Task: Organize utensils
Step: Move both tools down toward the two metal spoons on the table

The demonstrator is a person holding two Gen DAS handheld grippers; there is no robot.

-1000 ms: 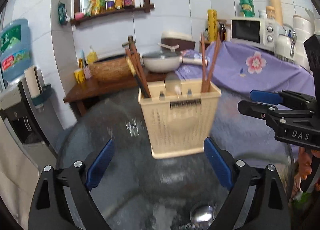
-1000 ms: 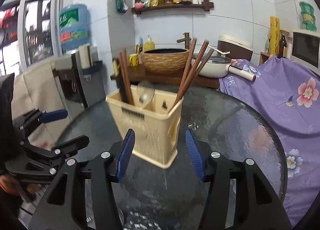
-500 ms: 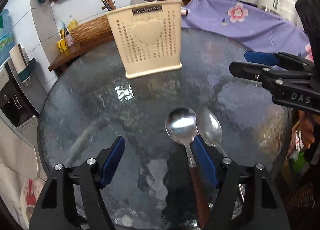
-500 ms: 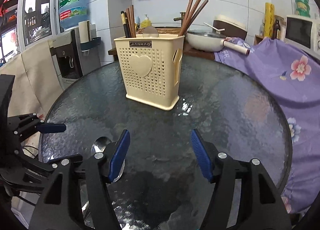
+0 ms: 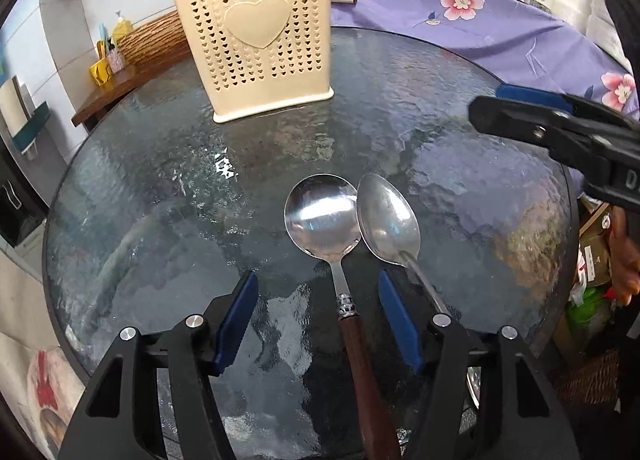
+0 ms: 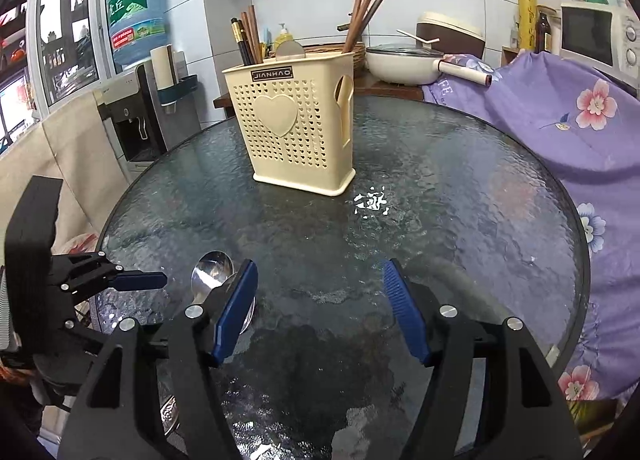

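The left gripper [image 5: 316, 318] hangs low over the near edge of the glass table [image 5: 460, 164], released and holding nothing; its jaws have just been closing in, and the wooden-handled spoon [image 5: 322, 216] now lies between them, nearer the right pad, untouched. Just right of it lies the all-metal spoon [image 5: 387, 220], bowls side by side and seemingly touching. To grip well, the left gripper should probably shift so the dark handle sits midway between the pads, then pinch near the metal collar, keeping the right pad clear of the second spoon's stem. Lift straight up before swinging toward the cream holder [image 5: 256, 40], which stands upright further back with chopsticks [image 6: 362, 12] already in it.

The right gripper [image 6: 320, 304] is also released and empty, its jaws having just been widening over bare glass, well apart from the holder.

The wooden handle's end runs out of the left view's bottom edge. The metal spoon's stem disappears behind the right finger. In the right view a finger covers most of both spoons. The holder's inner compartments cannot be made out.
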